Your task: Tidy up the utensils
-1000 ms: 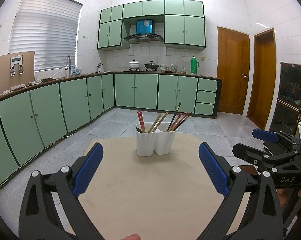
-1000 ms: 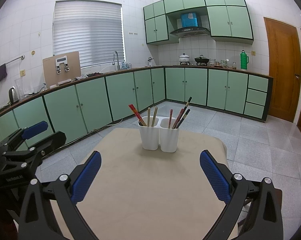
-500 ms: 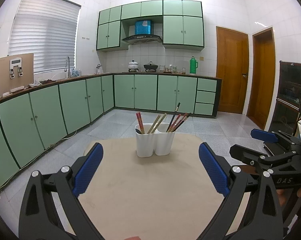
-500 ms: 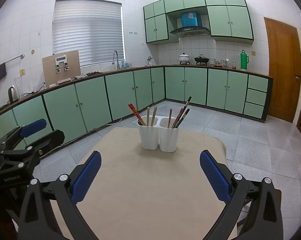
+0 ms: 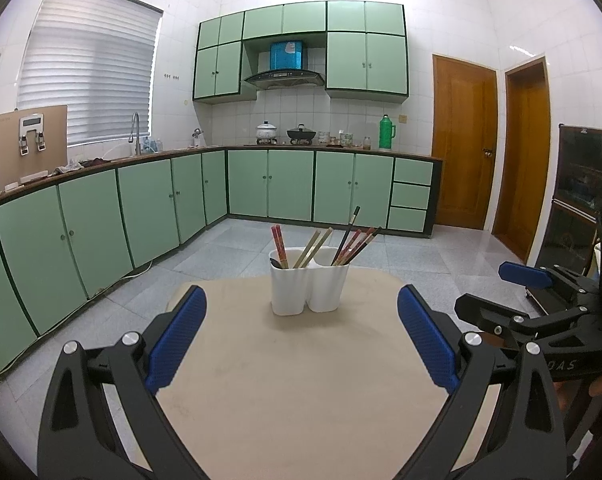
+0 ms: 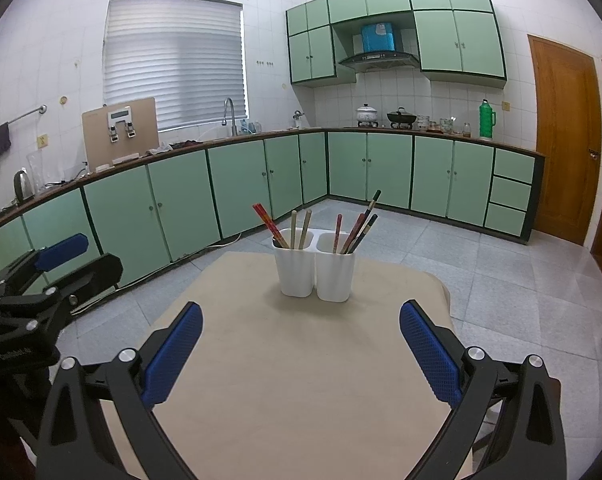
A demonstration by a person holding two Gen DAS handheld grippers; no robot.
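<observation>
Left gripper (image 5: 301, 332) wide open, empty; blue ribbed pads (image 5: 177, 340). Right gripper (image 6: 301, 344) likewise wide open, holding nothing. Both above smooth beige table (image 5: 301, 380). Far end: white plastic two-cup holder (image 6: 315, 270), chopsticks (image 6: 357, 230) leaning in both compartments.

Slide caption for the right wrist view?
Open right gripper faces a white two-compartment holder of chopsticks on a beige table.
</observation>
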